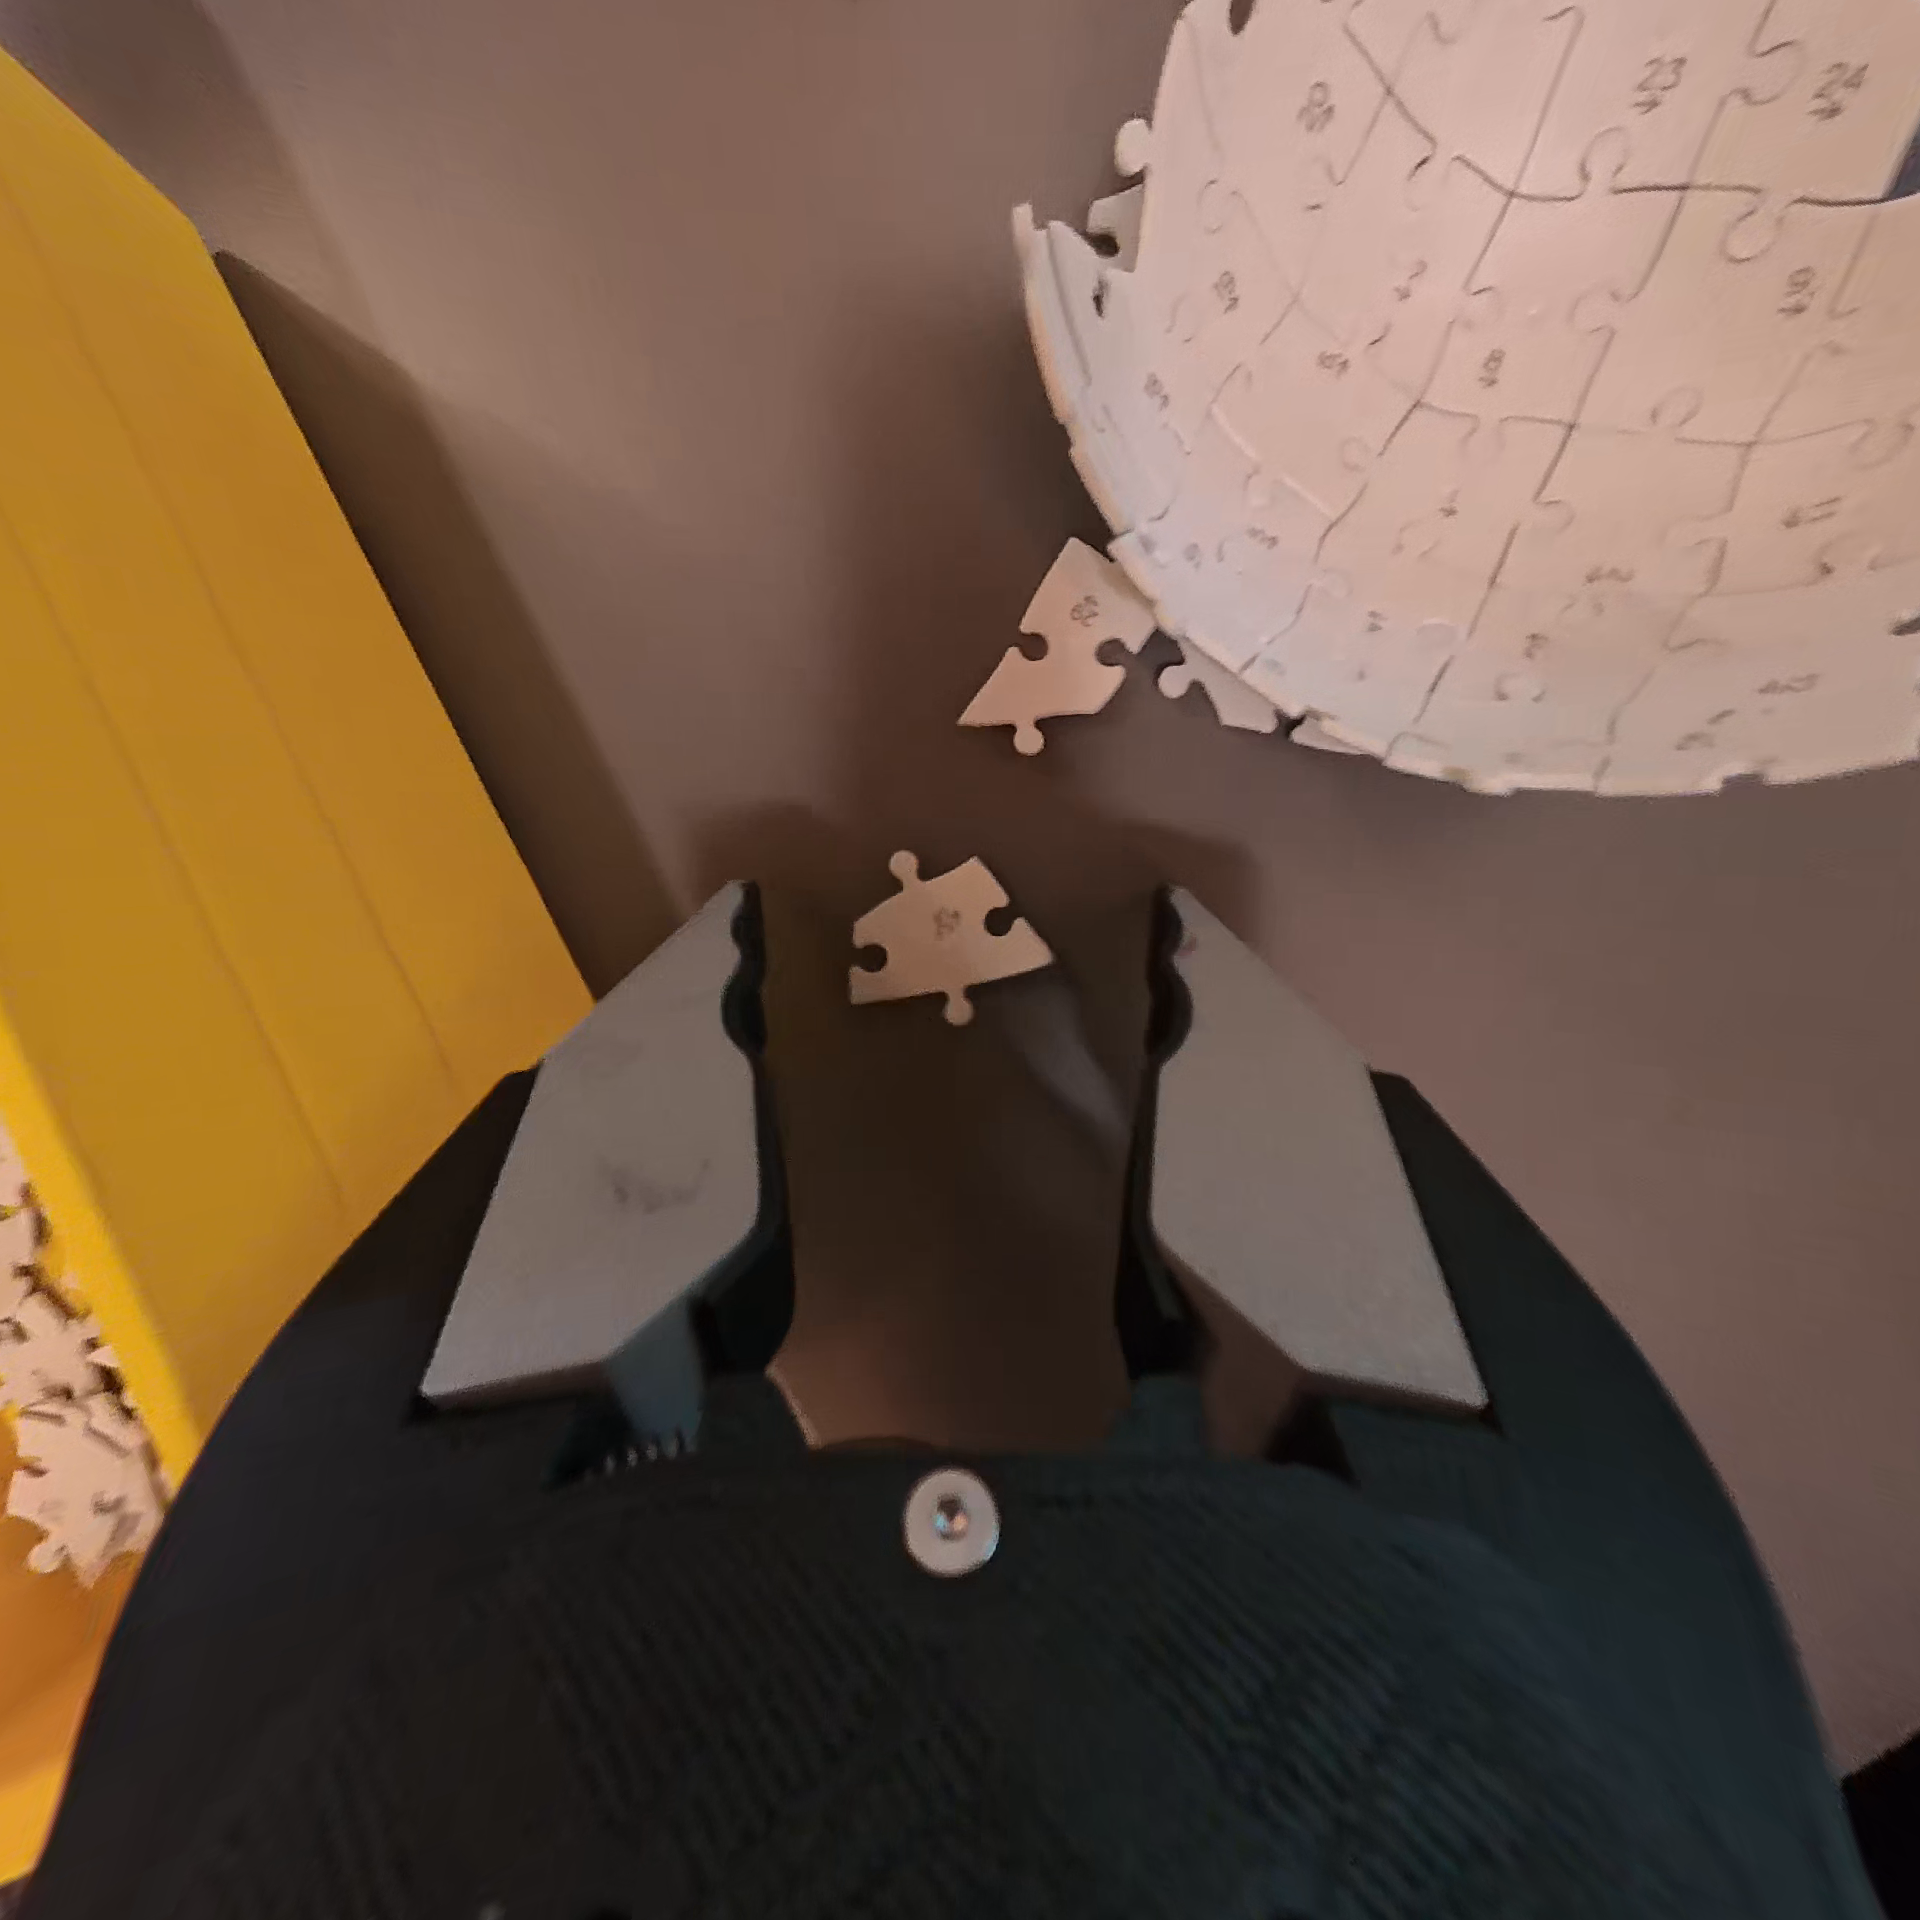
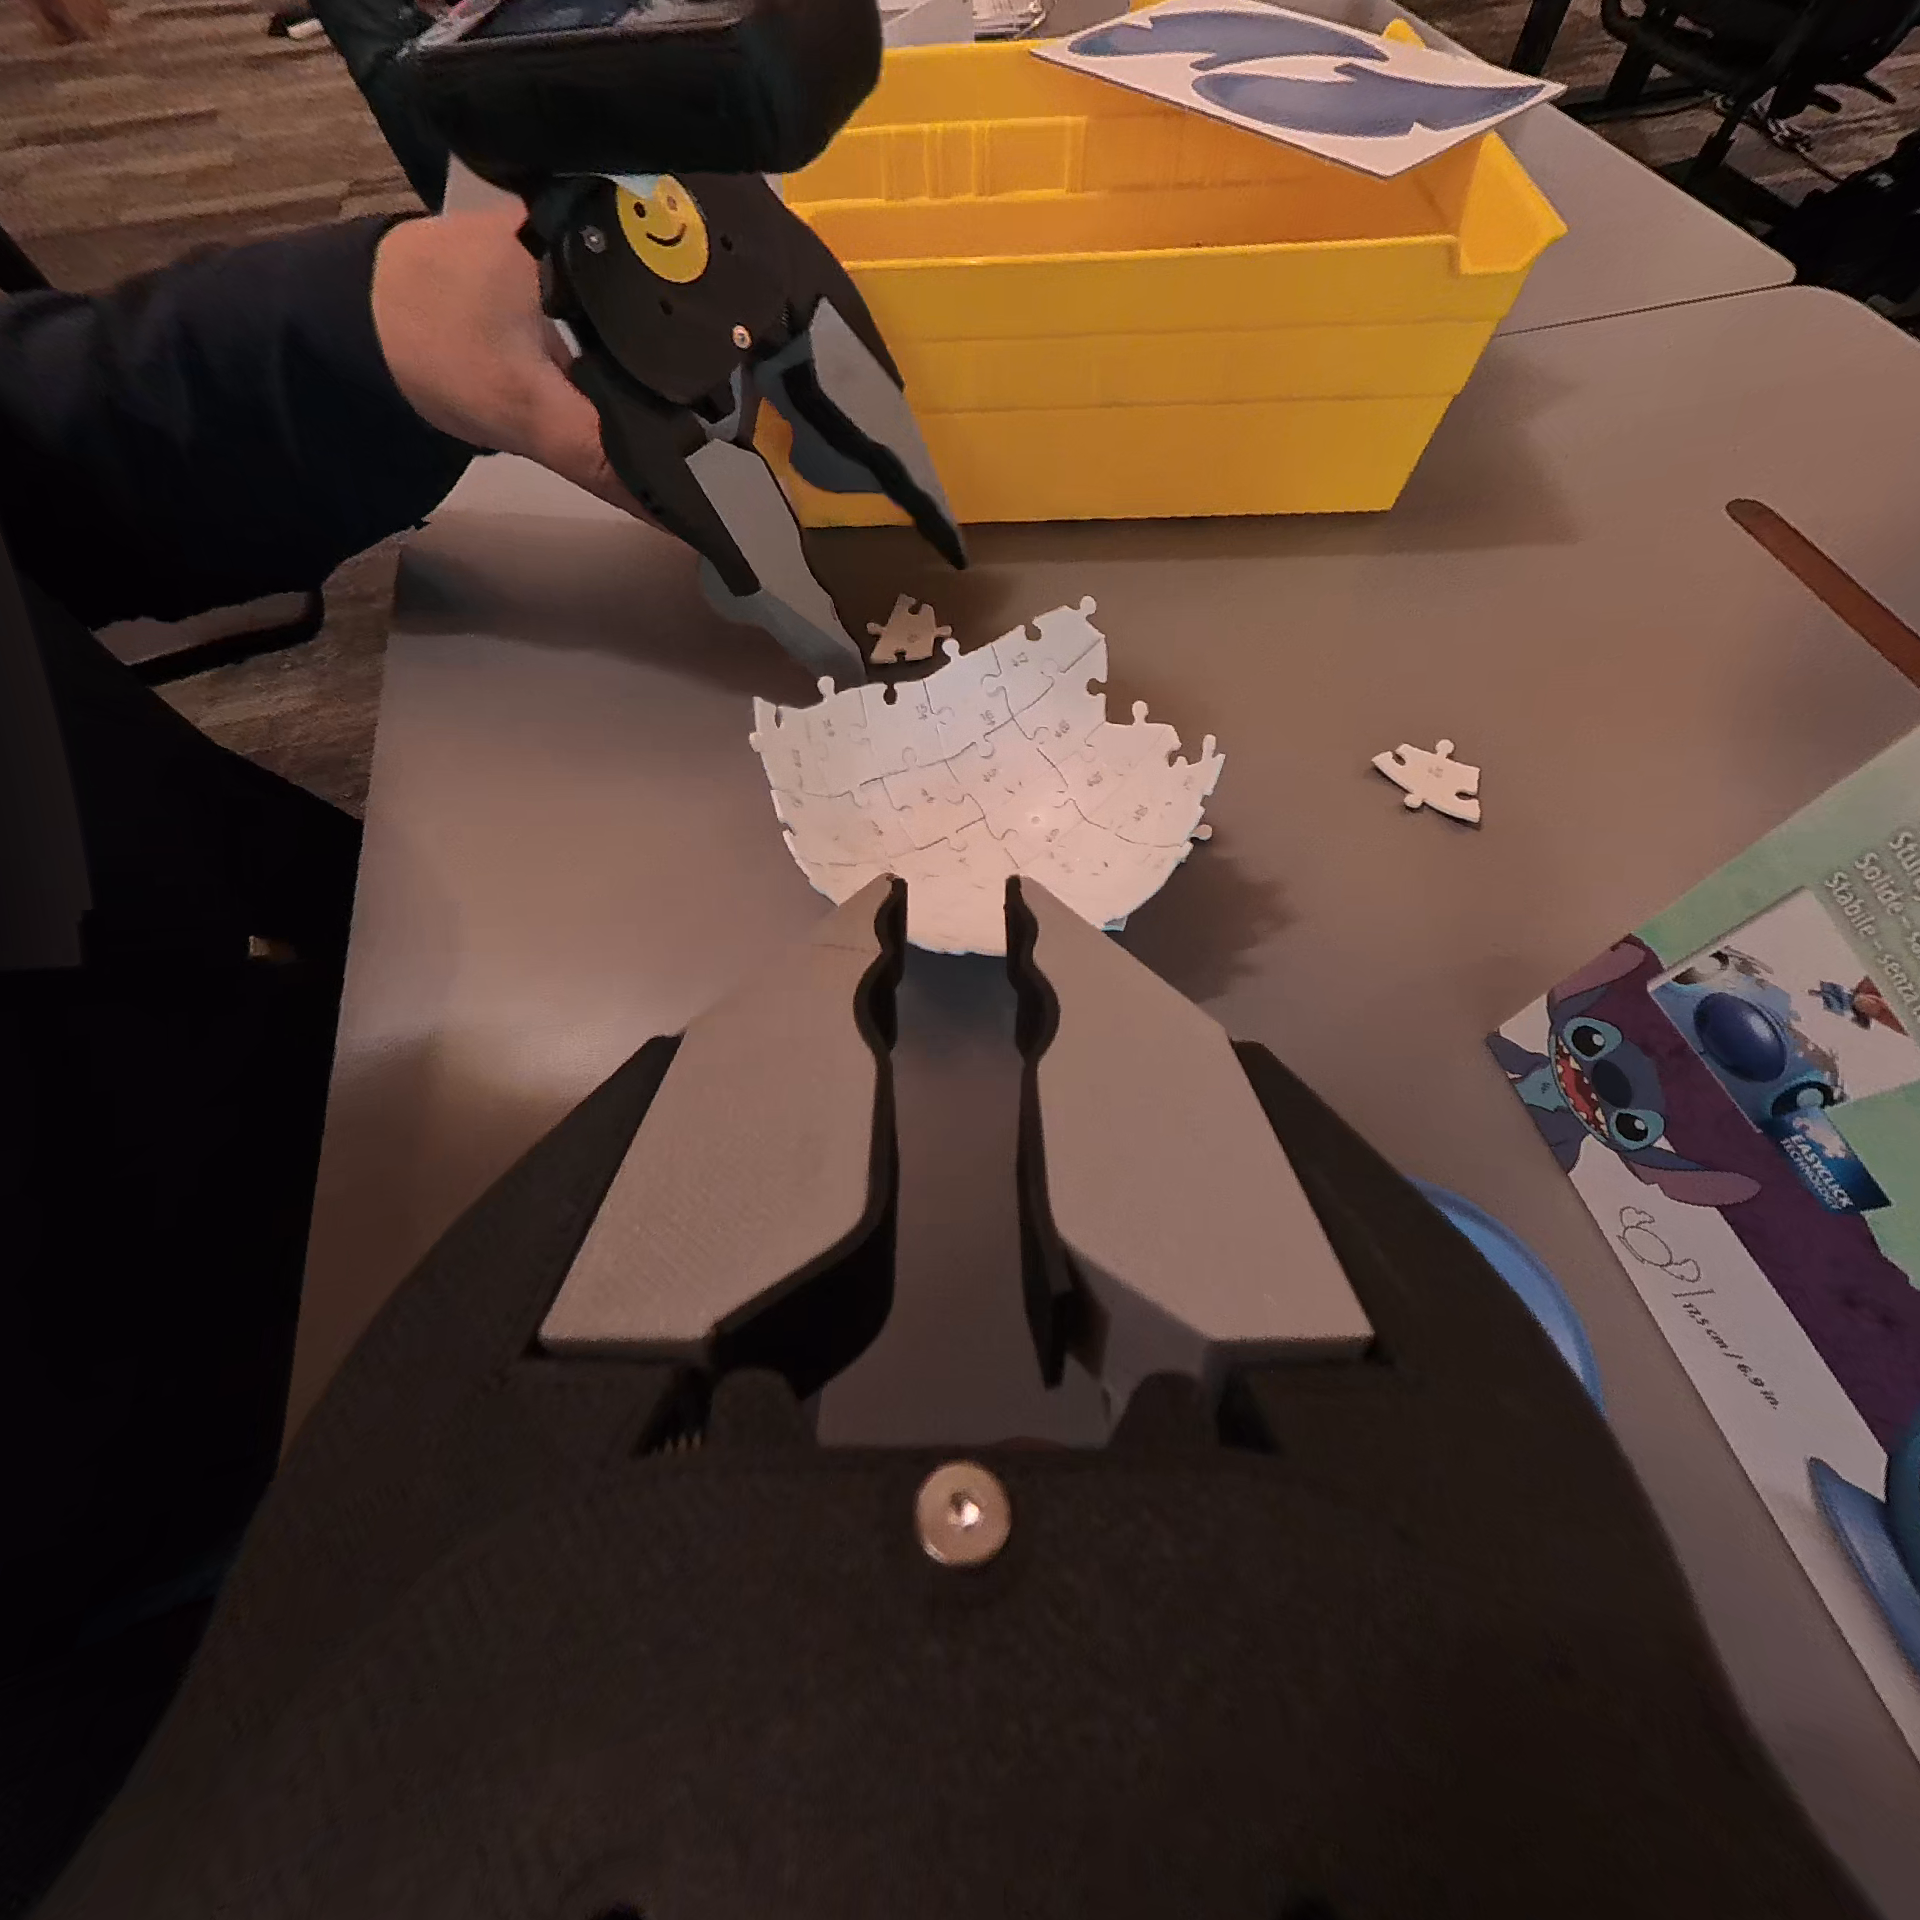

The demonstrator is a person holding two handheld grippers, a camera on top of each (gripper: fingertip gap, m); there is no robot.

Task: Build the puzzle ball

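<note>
The half-built puzzle ball (image 2: 987, 790) is a white bowl of joined numbered pieces on the grey table (image 2: 1351, 644); it also shows in the left wrist view (image 1: 1507, 416). My left gripper (image 1: 958, 904) is open, its tips on either side of a loose white piece (image 1: 945, 935) lying flat on the table. The right wrist view shows this gripper (image 2: 899, 613) and piece (image 2: 909, 629) too. A second loose piece (image 1: 1060, 649) touches the ball's edge. My right gripper (image 2: 951, 894) hovers at the ball's near rim, jaws a narrow gap apart and empty. A third piece (image 2: 1429, 779) lies to the right.
A yellow bin (image 2: 1143, 343) stands behind the ball, a printed card (image 2: 1299, 83) across its top; it holds loose pieces (image 1: 62, 1403). A flattened picture box (image 2: 1714, 1091) lies at the right. A person's hand (image 2: 468, 343) holds the left gripper. The tips of one gripper are about 20 centimeters away from the tips of the other.
</note>
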